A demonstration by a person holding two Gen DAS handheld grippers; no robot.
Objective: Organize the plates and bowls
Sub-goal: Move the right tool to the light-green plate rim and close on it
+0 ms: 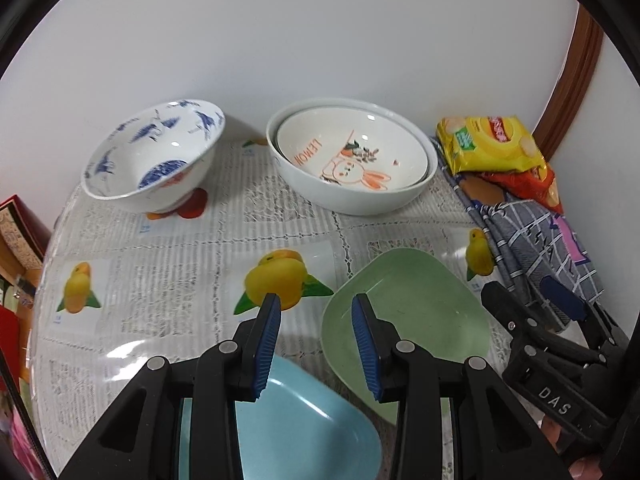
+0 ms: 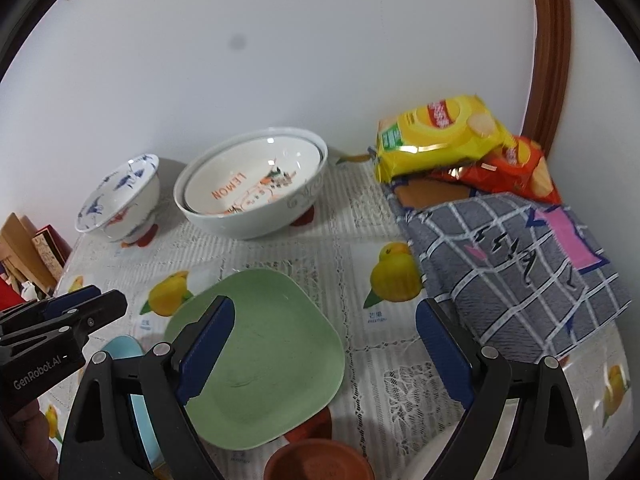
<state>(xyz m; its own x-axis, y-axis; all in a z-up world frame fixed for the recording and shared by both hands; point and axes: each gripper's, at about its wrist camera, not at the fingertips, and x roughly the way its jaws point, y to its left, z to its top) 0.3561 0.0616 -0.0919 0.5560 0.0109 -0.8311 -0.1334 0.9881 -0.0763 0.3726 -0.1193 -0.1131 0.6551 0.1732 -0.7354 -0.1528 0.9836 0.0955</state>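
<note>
A pale green plate [image 1: 420, 312] [image 2: 272, 352] lies flat on the fruit-print tablecloth, with a light blue plate [image 1: 304, 420] [image 2: 124, 348] to its left. My left gripper [image 1: 318, 306] hovers open above the gap between them, nothing between its blue pads. My right gripper [image 2: 325, 306] stands wide open over the green plate's right half, touching nothing. At the back, a small lemon-and-rabbit bowl [image 1: 352, 156] [image 2: 248, 188] sits nested in a large white bowl [image 1: 320, 192] [image 2: 248, 224]. A blue-and-white bowl [image 1: 160, 156] [image 2: 120, 196] leans tilted to their left.
A reddish-brown bowl [image 2: 316, 460] sits at the near edge, partly under the green plate. Yellow and orange snack bags [image 1: 488, 144] [image 2: 440, 136] lie on a folded grey checked cloth [image 1: 532, 240] [image 2: 520, 264] at the right. Boxes [image 1: 16, 232] stand beyond the table's left edge. A wall closes the back.
</note>
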